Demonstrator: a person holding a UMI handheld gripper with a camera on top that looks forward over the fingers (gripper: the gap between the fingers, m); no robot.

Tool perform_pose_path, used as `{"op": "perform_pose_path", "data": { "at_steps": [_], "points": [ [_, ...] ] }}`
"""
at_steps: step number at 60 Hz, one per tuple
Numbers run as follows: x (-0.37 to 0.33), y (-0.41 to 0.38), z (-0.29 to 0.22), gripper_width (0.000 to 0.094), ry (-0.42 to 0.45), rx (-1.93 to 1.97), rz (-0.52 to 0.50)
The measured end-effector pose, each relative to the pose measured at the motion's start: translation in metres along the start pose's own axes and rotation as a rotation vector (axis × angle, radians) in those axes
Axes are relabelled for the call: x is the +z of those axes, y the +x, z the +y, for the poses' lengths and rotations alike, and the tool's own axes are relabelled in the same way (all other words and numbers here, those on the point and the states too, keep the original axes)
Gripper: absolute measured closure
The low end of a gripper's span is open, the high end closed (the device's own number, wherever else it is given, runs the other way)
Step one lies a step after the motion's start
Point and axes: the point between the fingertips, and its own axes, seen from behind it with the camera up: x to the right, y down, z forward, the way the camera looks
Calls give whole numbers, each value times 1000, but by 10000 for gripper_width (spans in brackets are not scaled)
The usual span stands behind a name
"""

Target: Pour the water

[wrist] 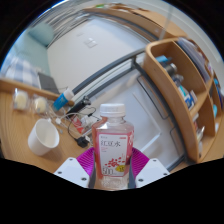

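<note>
Clenching the bottle (112,150) (white cap, pink label), the gripper (112,172) holds it upright; white cup (44,137) sits left.

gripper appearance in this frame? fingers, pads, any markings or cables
Only the gripper front shows: two white, angular fingers, each with a magenta pad on its inner face. No cables, markings or labels are visible on them. No hand or sleeve is in view.
</note>
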Motion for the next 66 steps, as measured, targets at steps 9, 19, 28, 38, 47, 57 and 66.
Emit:
{"op": "perform_pose_path", "data": {
  "at_steps": [9,19,28,38,47,57,66],
  "points": [
    [0,-22,23,464,-29,541,-131],
    [7,-48,43,466,-45,784,-139],
    [12,-71,57,465,-52,870,-137],
    [12,-76,67,451,-37,880,-98],
    [12,-75,69,374,-29,929,-87],
    [10,-79,77,106,-66,956,-97],
    [-19,-72,86,73,-86,975,-69]
  ]
}}
